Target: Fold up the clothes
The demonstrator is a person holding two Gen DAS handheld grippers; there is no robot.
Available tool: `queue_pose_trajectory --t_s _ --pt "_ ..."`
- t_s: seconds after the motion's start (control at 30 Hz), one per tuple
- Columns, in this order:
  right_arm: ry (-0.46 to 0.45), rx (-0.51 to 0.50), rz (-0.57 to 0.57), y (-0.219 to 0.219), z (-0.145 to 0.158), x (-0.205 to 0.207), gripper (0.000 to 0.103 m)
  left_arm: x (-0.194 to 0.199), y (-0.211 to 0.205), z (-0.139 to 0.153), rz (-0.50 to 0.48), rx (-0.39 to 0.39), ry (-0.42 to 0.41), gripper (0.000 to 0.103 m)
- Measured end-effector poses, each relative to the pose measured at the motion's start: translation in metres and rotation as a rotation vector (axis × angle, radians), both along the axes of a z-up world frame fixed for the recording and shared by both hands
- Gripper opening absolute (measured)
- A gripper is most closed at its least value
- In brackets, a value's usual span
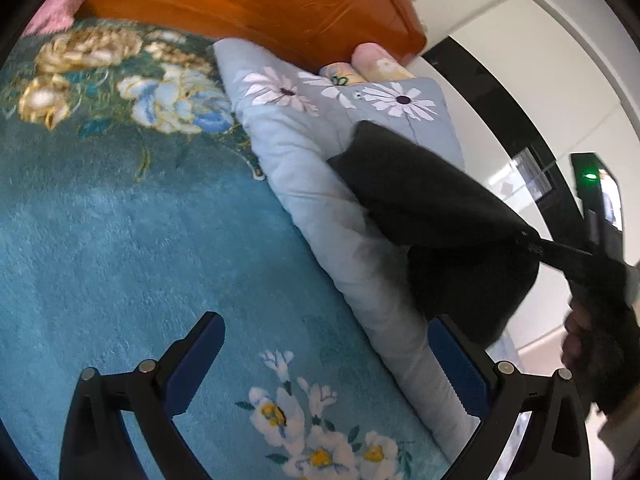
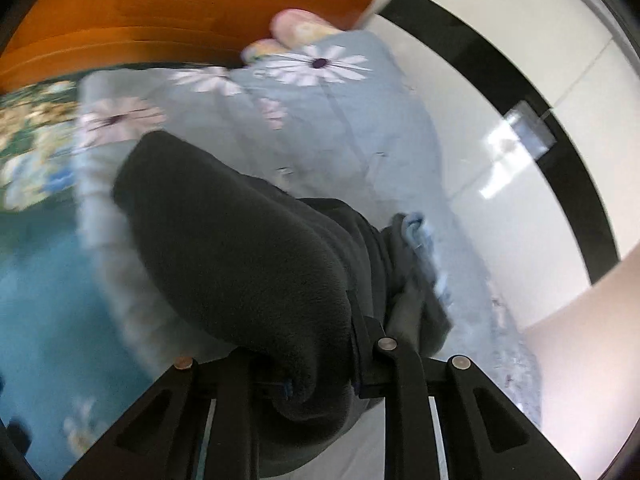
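A dark grey fleece garment (image 2: 248,248) hangs from my right gripper (image 2: 320,388), whose jaws are shut on its bunched edge. It dangles over the folded grey daisy-print quilt (image 2: 320,128). In the left wrist view the same garment (image 1: 432,200) is stretched above the quilt (image 1: 304,168), held at the far right by the right gripper (image 1: 576,256). My left gripper (image 1: 328,364) is open and empty, its blue-padded fingers (image 1: 196,360) spread above the teal floral blanket (image 1: 140,248), to the left of the garment.
An orange wooden headboard (image 1: 280,4) runs along the back. A pink pillow (image 1: 60,12) lies at the far left and rolled pink bedding (image 1: 380,60) behind the quilt. White floor with a black stripe (image 1: 500,92) lies to the right of the bed.
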State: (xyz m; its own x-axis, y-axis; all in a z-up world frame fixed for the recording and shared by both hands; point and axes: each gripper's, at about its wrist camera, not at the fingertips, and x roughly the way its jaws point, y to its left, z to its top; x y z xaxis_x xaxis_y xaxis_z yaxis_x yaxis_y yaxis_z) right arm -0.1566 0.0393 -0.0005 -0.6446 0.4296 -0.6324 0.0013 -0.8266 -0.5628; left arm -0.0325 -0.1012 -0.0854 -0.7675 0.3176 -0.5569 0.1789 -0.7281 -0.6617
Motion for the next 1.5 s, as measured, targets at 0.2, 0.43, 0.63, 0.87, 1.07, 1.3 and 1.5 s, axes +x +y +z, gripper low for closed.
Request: queue_pose_trajectory --t_s 0.2,0.43,0.63,0.87,1.07,1.3,1.5 --pt "-0.041 -0.131 0.081 -0.017 -0.001 0.082 0.02 0.017 0.001 0.015 -0.016 -0.096 0.006 0.103" --pt "-0.091 -0.301 0.121 -0.008 0.018 0.181 0.02 0.047 -0.003 0.04 -0.026 -0.222 0.04 0.103" --pt "-0.208 -0.387 0.11 0.004 -0.003 0.243 0.02 0.083 -0.005 0.065 -0.063 -0.284 0.092 0.103" --pt "-0.326 -0.337 0.156 -0.002 -0.054 0.291 0.026 0.096 0.002 0.076 -0.087 -0.297 0.033 0.103" --pt "-0.347 -0.368 0.151 0.007 -0.075 0.333 0.033 0.117 0.007 0.073 -0.076 -0.236 -0.062 0.103" --pt "-0.331 -0.554 0.083 0.037 -0.071 0.365 0.038 0.128 0.035 0.079 -0.136 -0.31 -0.116 0.103" --pt "-0.281 -0.594 -0.012 0.07 -0.069 0.388 0.042 0.11 0.039 0.058 -0.175 -0.321 -0.226 0.103"
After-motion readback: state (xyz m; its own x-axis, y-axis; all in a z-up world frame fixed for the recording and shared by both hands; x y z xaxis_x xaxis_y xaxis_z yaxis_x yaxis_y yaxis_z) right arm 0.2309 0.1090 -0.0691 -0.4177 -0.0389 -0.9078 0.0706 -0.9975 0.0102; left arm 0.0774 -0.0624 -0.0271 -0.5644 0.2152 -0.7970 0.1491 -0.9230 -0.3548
